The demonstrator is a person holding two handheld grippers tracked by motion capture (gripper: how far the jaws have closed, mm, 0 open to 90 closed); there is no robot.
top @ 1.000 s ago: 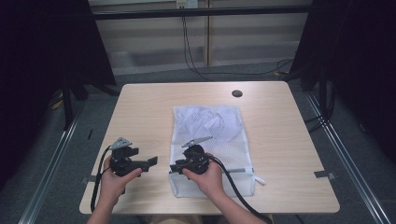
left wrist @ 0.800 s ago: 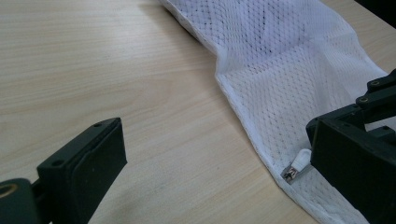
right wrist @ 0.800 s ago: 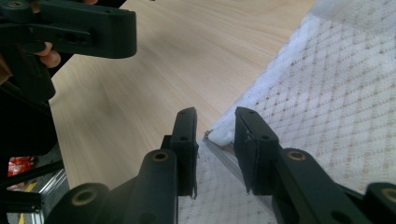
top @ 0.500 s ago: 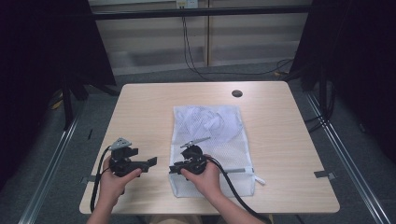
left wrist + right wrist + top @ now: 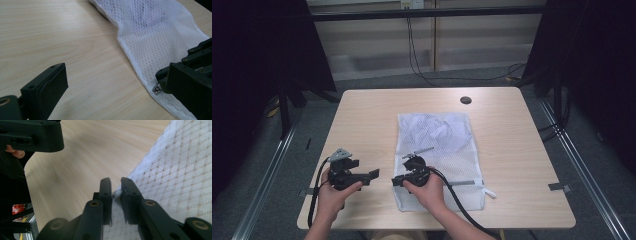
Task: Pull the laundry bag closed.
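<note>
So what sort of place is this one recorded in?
Probably a lab or recording booth, not a home: a bare wooden table stands between black curtains, metal rails run along the floor beside it, and cables hang down the back wall.

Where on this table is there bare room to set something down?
Bare wood runs along the table left of the white mesh laundry bag, across the far edge beside the small dark disc, and right of the bag. The near edge is crowded: left gripper, right gripper.
</note>
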